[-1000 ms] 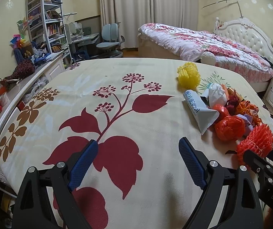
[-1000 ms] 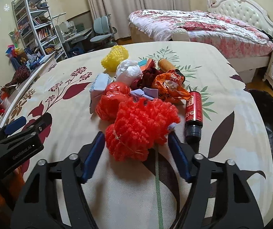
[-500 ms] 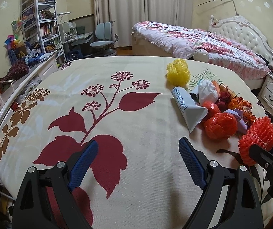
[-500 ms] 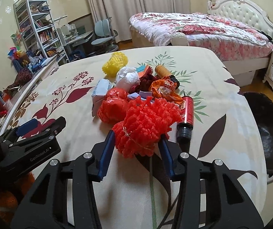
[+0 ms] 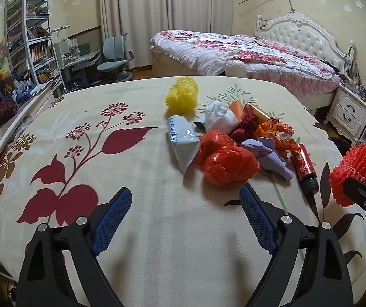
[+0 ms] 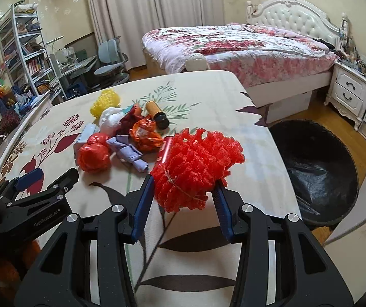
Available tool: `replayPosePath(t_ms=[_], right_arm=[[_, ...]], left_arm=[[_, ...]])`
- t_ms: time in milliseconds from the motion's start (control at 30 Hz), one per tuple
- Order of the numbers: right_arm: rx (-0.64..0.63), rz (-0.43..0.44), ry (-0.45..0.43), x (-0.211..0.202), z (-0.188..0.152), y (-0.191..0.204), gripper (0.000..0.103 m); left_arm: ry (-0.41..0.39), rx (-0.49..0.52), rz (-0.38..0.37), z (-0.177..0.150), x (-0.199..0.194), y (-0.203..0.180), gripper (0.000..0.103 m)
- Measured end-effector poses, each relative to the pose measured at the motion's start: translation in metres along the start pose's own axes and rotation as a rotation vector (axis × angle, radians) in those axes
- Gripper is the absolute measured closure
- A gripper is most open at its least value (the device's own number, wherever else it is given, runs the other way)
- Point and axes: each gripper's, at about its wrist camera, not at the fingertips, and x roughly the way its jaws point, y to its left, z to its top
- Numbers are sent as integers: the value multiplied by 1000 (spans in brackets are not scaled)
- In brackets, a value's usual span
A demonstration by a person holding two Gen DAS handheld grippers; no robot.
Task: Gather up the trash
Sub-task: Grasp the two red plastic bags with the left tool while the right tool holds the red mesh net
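- The trash pile [image 5: 236,138] lies on the table [image 5: 144,158], toward its right side.
- The mesh ball [image 5: 183,98] sits at the pile's far end, the pouch [image 5: 183,140] on the pile's left.
- The bottle [image 5: 305,166] lies on the pile's right edge; the can [image 6: 157,115] lies at the pile's far right.
- The foam net [image 6: 195,168] is between the right gripper's [image 6: 183,192] fingers, above the table, nearer than the pile.
- The left gripper [image 5: 185,212] is over the table, left of the net.
- The bin [image 6: 316,171] stands on the floor right of the table.
- The bed [image 6: 234,48] is beyond the table, the shelf [image 5: 29,43] far left of it.
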Motion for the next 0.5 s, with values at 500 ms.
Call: replayPosePath(t_ms=[500], right_arm=[[76,12,-14,5,-2,-39,58]], left_arm=[[41,15,43,21,29,-36,26]])
